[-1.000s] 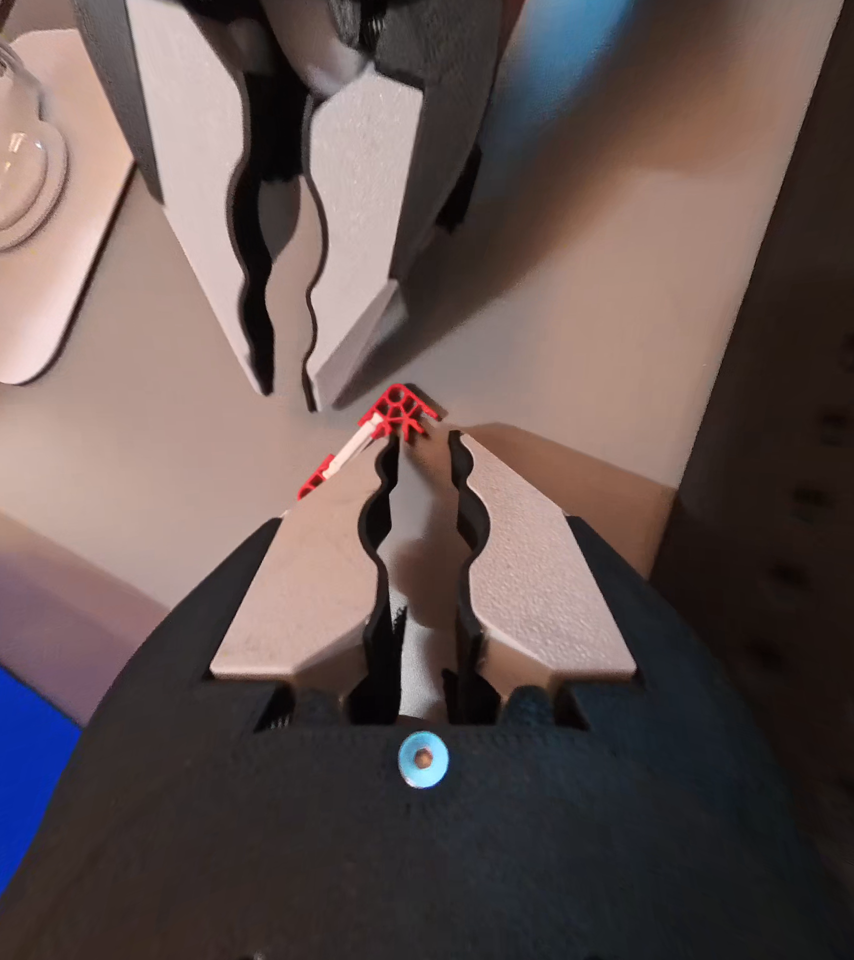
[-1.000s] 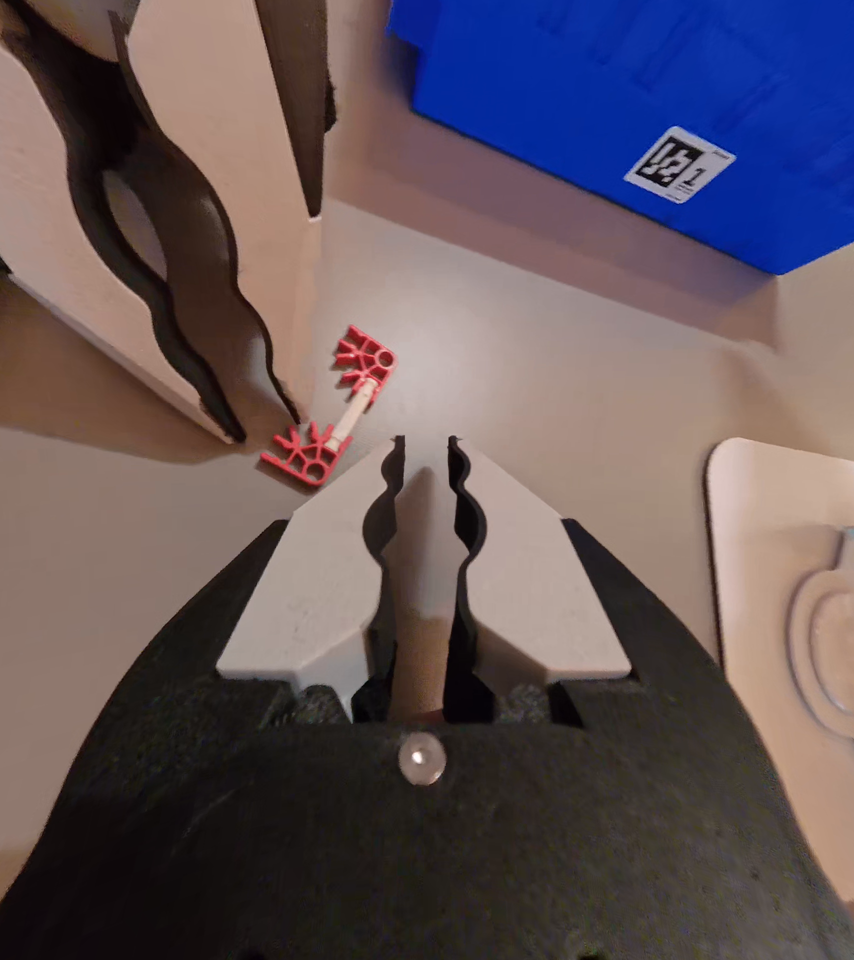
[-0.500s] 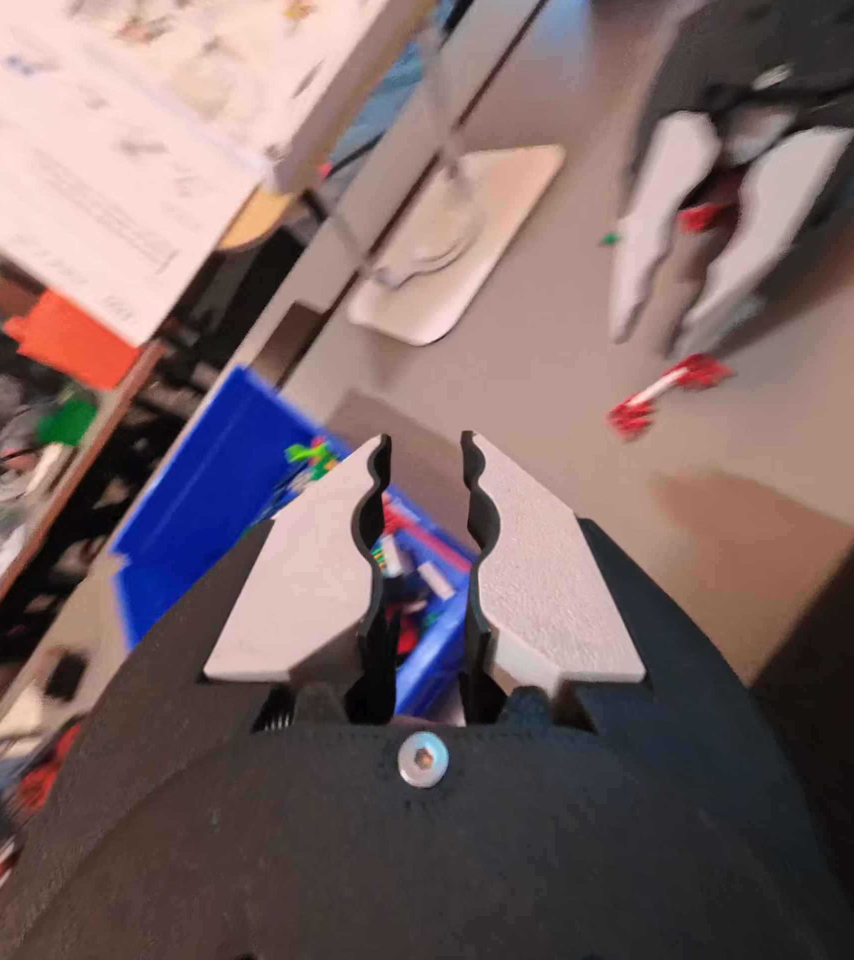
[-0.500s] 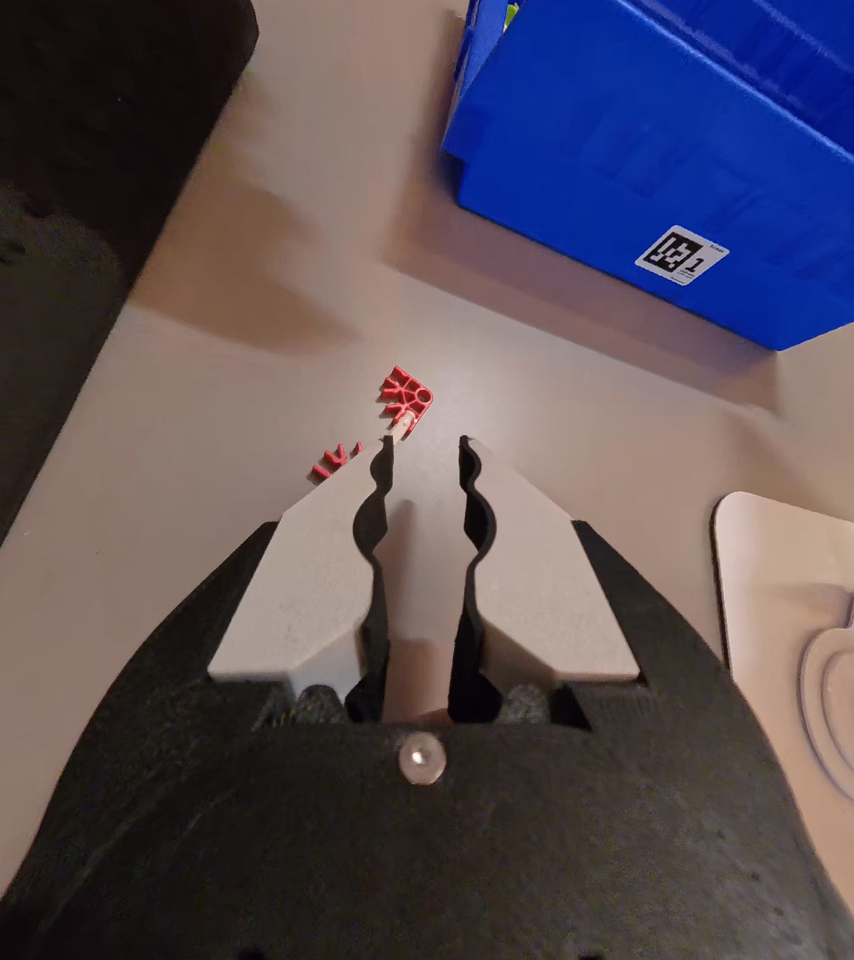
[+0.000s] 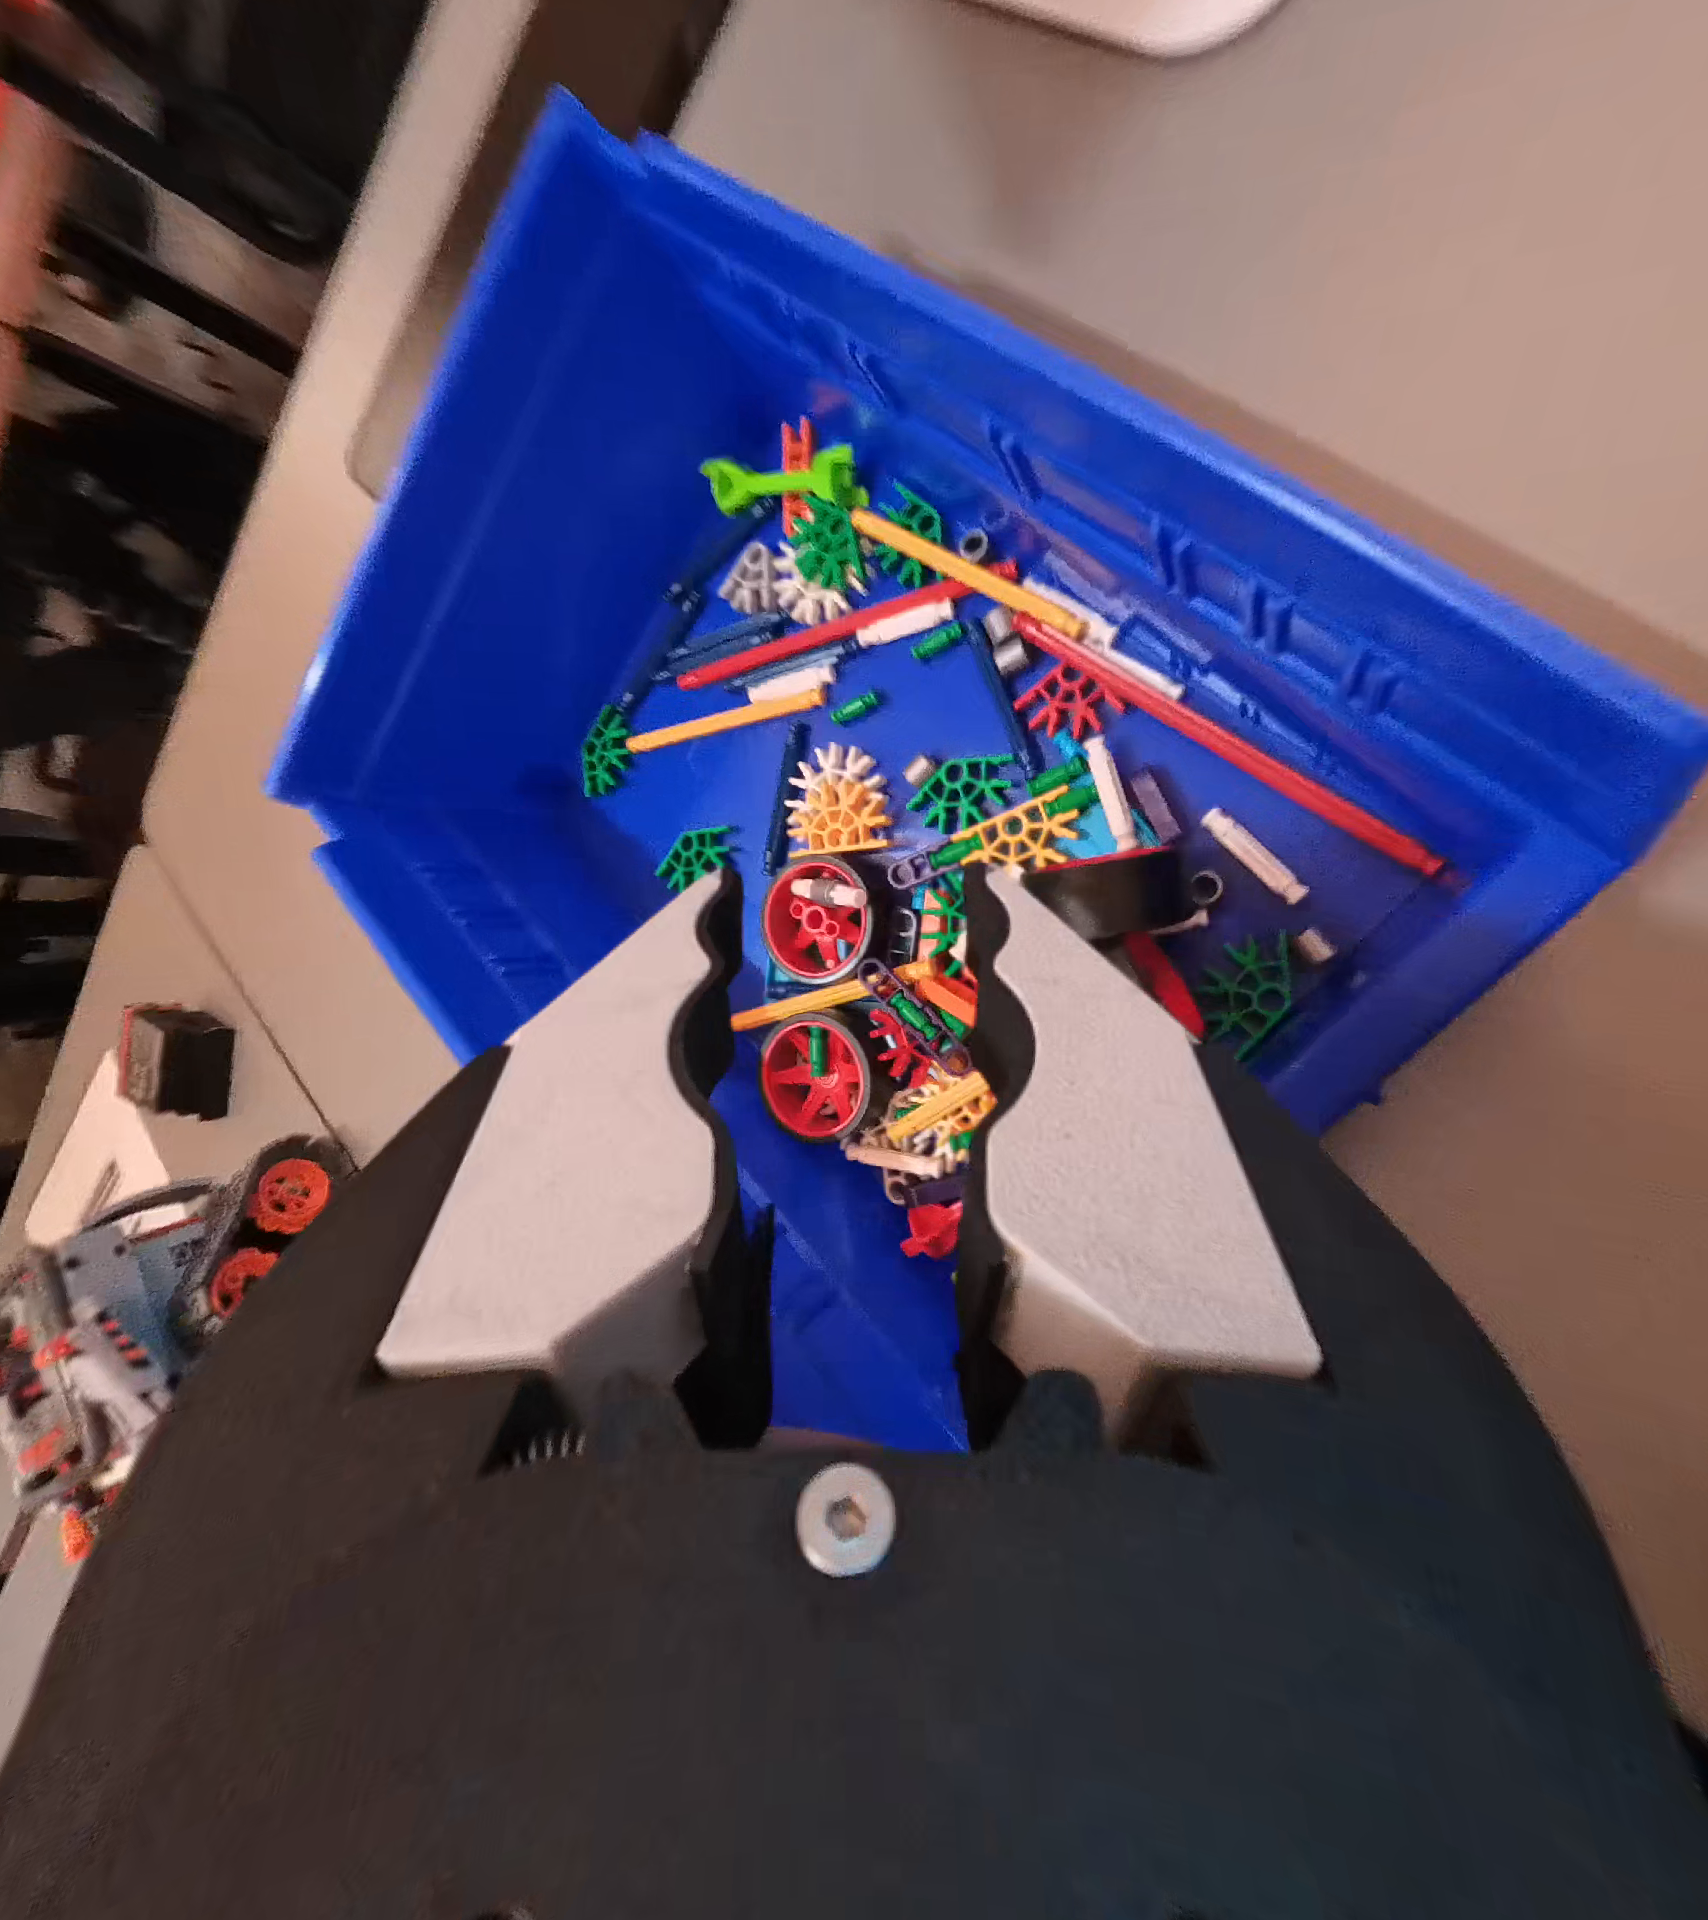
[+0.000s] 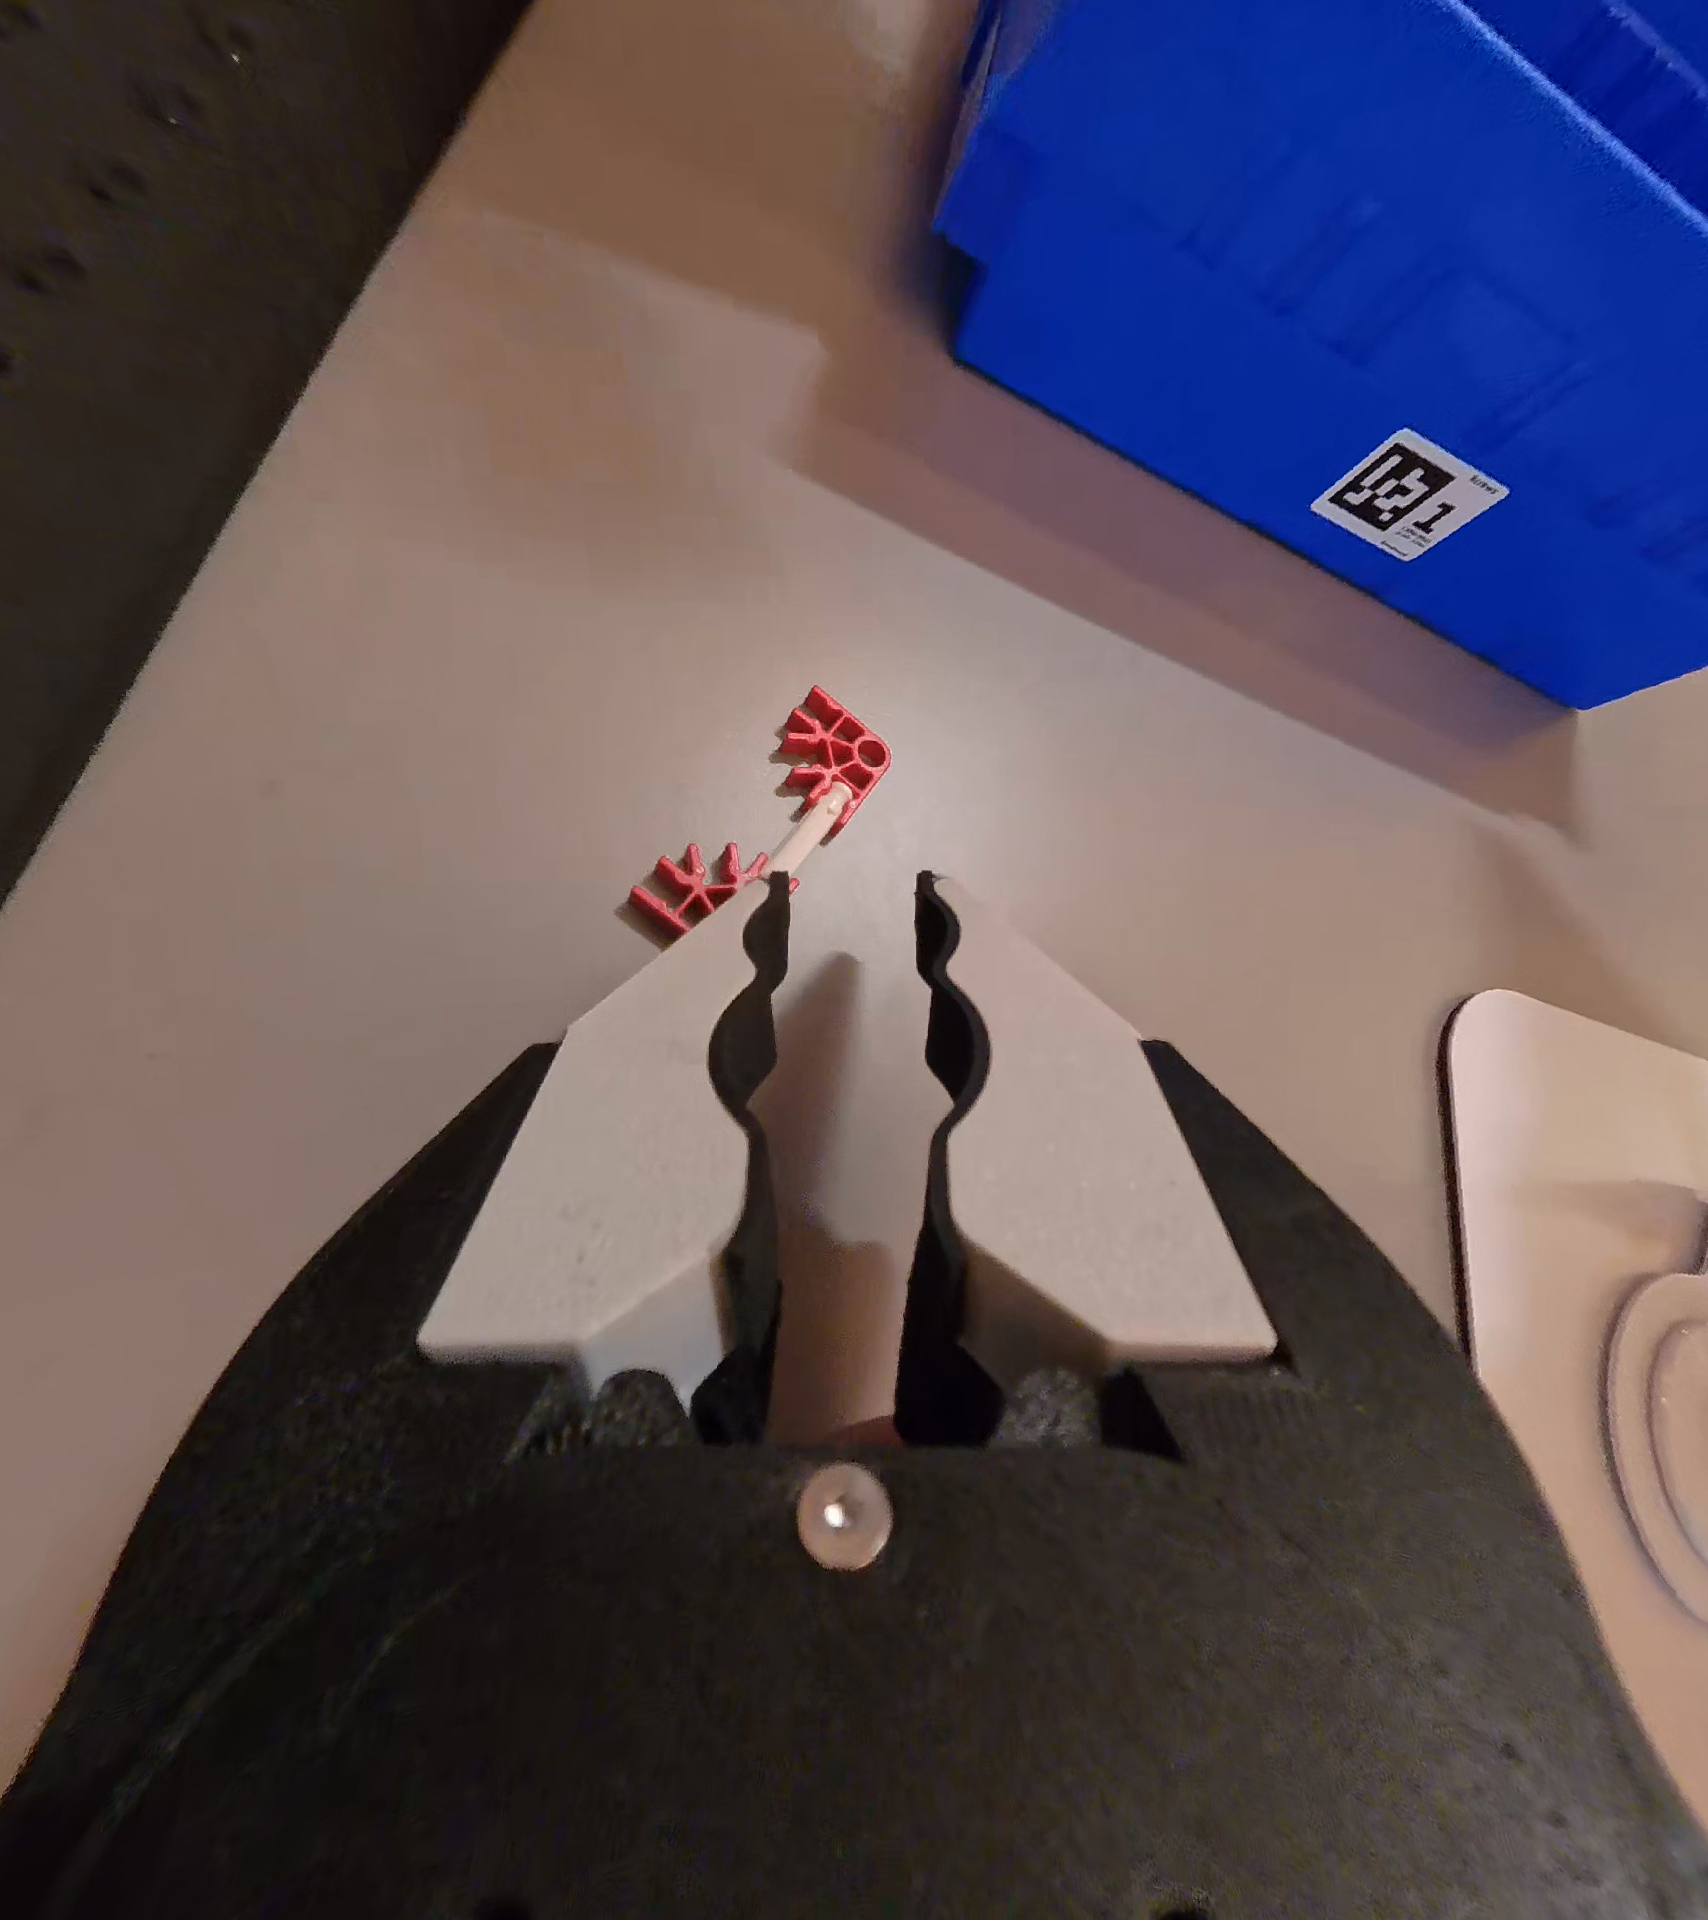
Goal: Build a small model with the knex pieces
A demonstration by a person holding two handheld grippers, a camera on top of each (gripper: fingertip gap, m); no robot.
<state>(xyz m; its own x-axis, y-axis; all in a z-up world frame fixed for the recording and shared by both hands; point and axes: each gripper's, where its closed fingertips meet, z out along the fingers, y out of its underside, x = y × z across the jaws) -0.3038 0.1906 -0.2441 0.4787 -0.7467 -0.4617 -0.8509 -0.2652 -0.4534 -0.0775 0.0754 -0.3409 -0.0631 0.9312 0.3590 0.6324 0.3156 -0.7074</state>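
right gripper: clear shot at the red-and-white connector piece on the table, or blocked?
Probably yes. The right gripper is open and empty, and the connector piece lies flat on the bare table just beyond its left fingertip, slightly off-centre. Nothing lies between them; the blue bin sits well clear.

Beige tabletop (image 6: 476, 644) w/ dark, maybe perforated, panel (image 6: 50, 260) alongside

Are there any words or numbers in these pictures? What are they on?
White sticker on the blue bin: a black square code with print beside it; I do not repeat writing, and the smallest print is too tiny anyway.
The toy parts in the bin: no writing shows.
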